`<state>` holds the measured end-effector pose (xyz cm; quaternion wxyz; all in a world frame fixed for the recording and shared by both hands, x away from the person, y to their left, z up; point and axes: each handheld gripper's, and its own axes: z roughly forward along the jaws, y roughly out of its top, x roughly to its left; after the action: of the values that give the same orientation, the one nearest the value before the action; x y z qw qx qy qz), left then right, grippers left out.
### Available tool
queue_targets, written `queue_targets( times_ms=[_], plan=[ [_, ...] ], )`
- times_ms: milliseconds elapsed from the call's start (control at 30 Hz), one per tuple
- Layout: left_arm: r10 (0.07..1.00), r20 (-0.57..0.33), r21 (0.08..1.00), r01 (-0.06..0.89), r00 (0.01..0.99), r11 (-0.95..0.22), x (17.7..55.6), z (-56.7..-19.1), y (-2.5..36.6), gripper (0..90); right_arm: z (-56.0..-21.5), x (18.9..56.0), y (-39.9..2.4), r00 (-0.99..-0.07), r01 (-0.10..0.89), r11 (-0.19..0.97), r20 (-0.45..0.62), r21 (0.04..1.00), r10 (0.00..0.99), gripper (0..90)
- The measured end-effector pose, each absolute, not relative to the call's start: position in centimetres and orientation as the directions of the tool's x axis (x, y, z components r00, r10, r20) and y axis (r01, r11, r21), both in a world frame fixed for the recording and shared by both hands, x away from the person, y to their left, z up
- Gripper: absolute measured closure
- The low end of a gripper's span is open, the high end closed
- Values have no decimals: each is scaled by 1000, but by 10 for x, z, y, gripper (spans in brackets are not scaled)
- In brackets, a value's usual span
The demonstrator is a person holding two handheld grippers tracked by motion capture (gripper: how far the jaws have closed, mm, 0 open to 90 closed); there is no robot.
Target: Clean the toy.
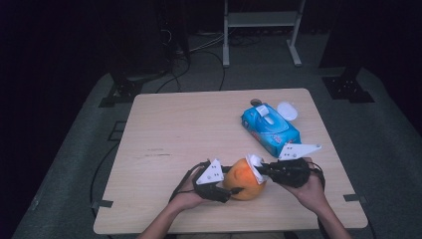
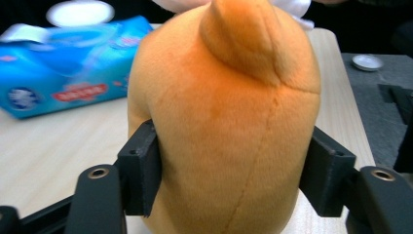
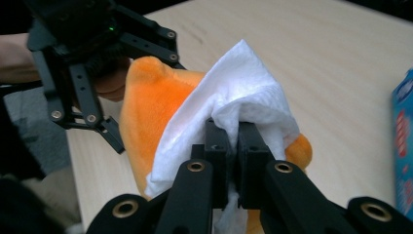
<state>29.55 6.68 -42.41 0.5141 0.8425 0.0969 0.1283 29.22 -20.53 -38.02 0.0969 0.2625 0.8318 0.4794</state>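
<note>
Gripping the orange plush toy (image 1: 244, 178) at the table's (image 1: 174, 129) near edge, your left tongs (image 2: 229, 170) squeeze its sides. Your right tongs (image 3: 233, 146) are clamped on a white tissue (image 3: 234, 97), pressing it against the toy's top, near the blue tissue pack (image 1: 270, 128).

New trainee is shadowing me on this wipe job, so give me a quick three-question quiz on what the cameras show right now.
1. True or false: the left gripper is clamped on the orange plush toy.
2. What does the right gripper hold? A) a bottle cap B) a white tissue C) nothing
3. Fill in: the blue wipes pack lies on the ____, apart from the toy.

Key: 1 true; 2 B; 3 table.
</note>
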Motion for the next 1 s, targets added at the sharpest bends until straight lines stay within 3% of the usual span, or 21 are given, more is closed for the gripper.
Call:
queue_targets(
  times_ms=[200,367,500,633,867,1000],
  plan=[
    [390,248,810,31,887,-586,300,-417,81,364,-383,318,-184,-841,366,411,107,835,531,847],
    [413,258,803,44,874,-595,298,-425,74,332,-381,332,-173,-843,387,388,149,837,517,844],
    [387,220,808,55,896,-587,293,-431,71,266,-390,333,-173,-845,407,415,163,814,509,843],
    [349,141,825,84,927,-559,291,-427,71,269,-397,327,-183,-844,428,419,189,801,501,841],
    [282,109,814,77,953,-575,280,-424,62,284,-407,312,-199,-839,433,432,179,792,513,837],
    [200,57,820,69,978,-568,272,-422,59,308,-403,308,-211,-830,435,372,205,820,519,837]
  ],
)
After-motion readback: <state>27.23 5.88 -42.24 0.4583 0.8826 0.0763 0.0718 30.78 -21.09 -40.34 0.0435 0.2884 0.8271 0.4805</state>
